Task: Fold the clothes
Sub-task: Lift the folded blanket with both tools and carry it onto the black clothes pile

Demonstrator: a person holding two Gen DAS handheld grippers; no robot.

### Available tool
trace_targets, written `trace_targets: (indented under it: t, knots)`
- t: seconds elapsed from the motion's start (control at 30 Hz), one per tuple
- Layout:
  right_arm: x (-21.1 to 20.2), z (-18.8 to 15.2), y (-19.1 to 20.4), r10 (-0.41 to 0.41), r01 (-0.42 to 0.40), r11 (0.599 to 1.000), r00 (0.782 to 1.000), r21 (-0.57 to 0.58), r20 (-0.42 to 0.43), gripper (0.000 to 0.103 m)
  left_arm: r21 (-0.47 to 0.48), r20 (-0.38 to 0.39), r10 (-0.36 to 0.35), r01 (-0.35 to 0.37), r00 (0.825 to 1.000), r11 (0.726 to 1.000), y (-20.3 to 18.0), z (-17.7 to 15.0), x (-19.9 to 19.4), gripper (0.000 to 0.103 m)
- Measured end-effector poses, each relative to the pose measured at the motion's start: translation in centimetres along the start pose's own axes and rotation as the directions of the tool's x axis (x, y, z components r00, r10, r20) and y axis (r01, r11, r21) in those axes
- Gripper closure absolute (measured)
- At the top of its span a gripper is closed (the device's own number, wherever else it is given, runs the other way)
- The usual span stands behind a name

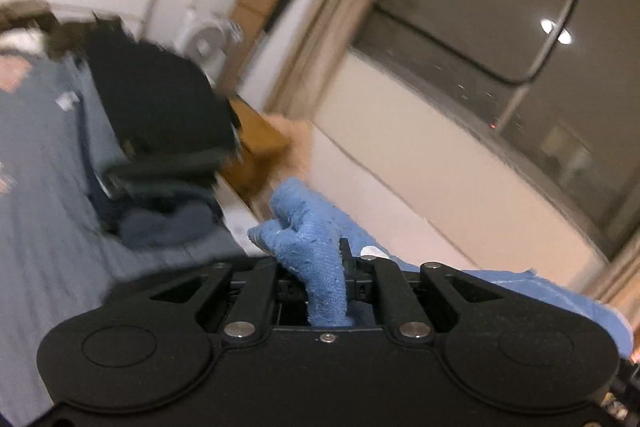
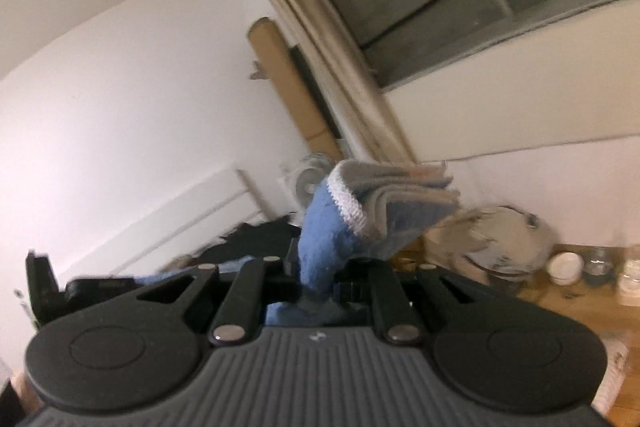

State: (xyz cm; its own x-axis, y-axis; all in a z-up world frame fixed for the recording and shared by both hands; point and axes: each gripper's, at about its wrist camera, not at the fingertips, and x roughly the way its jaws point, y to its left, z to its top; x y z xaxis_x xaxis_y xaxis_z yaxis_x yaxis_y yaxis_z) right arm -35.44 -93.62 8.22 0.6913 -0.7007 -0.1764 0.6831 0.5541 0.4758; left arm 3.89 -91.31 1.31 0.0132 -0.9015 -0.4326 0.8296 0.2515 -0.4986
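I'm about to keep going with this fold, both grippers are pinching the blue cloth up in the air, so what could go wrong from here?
1. The left gripper pinches only a narrow bunch of the blue cloth; it could slip out if the two grippers pull apart.
2. The right gripper holds the end with the white and grey band crumpled, so the fold may come out uneven.
3. Both views are blurred, which suggests fast motion and a risk of swinging into nearby things.

The blue cloth (image 1: pixel 320 259) covers the fingertips of the left gripper (image 1: pixel 326 267), and the rest of it runs out of the picture at the right edge. The person (image 1: pixel 44 131) and the other black device (image 1: pixel 160 119) are blurred. On the wooden surface (image 2: pixel 576 303) the small containers (image 2: pixel 564 267) are too blurred to identify.
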Motion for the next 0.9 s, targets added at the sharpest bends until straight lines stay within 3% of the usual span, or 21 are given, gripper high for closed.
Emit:
trace_targets:
  t: [0.07, 0.13, 0.2, 0.27, 0.33, 0.47, 0.6, 0.7, 0.73, 0.8, 0.9]
  knots:
    - [0.9, -5.3, -2.0, -0.052, 0.053, 0.999, 0.998, 0.012, -0.018, 0.091, -0.014, -0.051, -0.022, 0.022, 0.998, 1.0, 3.4, -3.8, 4.2, 0.094]
    - [2.6, -11.7, -4.4, -0.111, 0.121, 0.989, 0.986, 0.08, -0.126, 0.091, -0.026, -0.15, 0.046, -0.05, 0.988, 0.998, 6.8, -7.9, 7.8, 0.094]
    - [4.0, -17.7, -6.1, -0.142, 0.177, 0.976, 0.96, 0.13, -0.24, 0.091, -0.062, -0.176, 0.055, -0.067, 0.983, 0.996, 9.1, -10.7, 9.1, 0.094]
    - [3.5, -21.2, -5.4, -0.151, 0.171, 0.982, 0.966, 0.08, -0.208, 0.091, -0.066, -0.161, 0.037, -0.048, 0.986, 0.997, 9.6, -11.2, 9.2, 0.094]
    - [2.9, -21.9, -4.2, -0.154, 0.159, 0.987, 0.975, 0.017, -0.161, 0.09, -0.039, -0.158, 0.031, -0.038, 0.987, 0.999, 9.5, -11.1, 9.4, 0.094]
    - [3.0, -21.3, -3.7, -0.16, 0.157, 0.987, 0.978, -0.029, -0.133, 0.089, 0.092, -0.125, 0.038, -0.027, 0.991, 0.995, 7.5, -7.5, 9.7, 0.094]
    - [2.2, -21.4, -1.2, -0.145, 0.139, 0.988, 0.985, -0.063, -0.091, 0.089, 0.164, -0.069, 0.043, -0.031, 0.997, 0.986, 4.7, -3.9, 9.9, 0.094]
    - [2.2, -21.7, -0.2, -0.143, 0.136, 0.989, 0.979, -0.058, -0.143, 0.087, 0.151, -0.156, 0.169, -0.146, 0.973, 0.978, 5.4, -4.1, 11.9, 0.083]
    - [2.5, -21.8, -0.3, -0.154, 0.147, 0.988, 0.976, -0.052, -0.153, 0.084, 0.142, -0.18, 0.219, -0.195, 0.959, 0.97, 6.1, -4.7, 12.3, 0.068]
    - [2.6, -21.7, -0.5, -0.153, 0.146, 0.988, 0.968, -0.05, -0.197, 0.08, 0.124, -0.187, 0.287, -0.267, 0.94, 0.956, 7.3, -5.7, 12.3, 0.049]
    - [1.3, -21.0, -1.1, -0.139, 0.127, 0.99, 0.961, -0.062, -0.239, 0.071, 0.058, -0.112, 0.296, -0.291, 0.949, 0.955, 8.9, -6.7, 9.3, 0.044]
